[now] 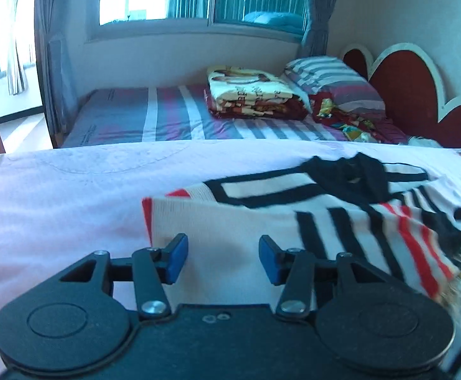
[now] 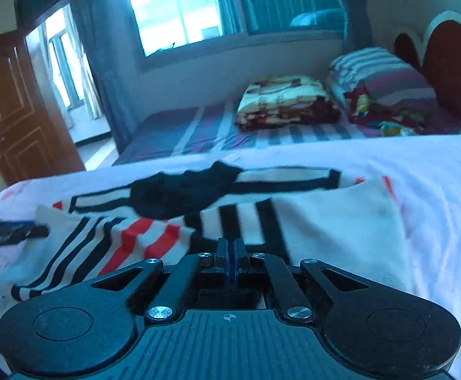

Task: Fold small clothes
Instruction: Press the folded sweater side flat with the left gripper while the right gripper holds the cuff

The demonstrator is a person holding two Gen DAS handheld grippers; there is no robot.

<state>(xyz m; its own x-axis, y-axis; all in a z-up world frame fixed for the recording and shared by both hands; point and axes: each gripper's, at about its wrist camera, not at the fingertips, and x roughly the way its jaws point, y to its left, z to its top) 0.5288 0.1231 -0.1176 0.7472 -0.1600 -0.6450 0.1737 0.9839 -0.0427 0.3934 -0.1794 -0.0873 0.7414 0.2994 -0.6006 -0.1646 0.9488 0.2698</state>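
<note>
Two grippers over a striped knit garment on a pale bed cover

Nearest, the left gripper (image 1: 223, 258) stands with its blue pads apart and nothing between them, poised over the garment's (image 1: 230, 221) plain cream panel; the right gripper (image 2: 231, 261) has its pads pressed together, empty, just above the same garment. The garment lies flat on the pink-white cover (image 1: 56, 209), black collar on its far side. Beyond the garment, a striped bed (image 1: 167, 117) carries a folded blanket (image 1: 252, 95) and a pillow (image 1: 331, 82)
</note>
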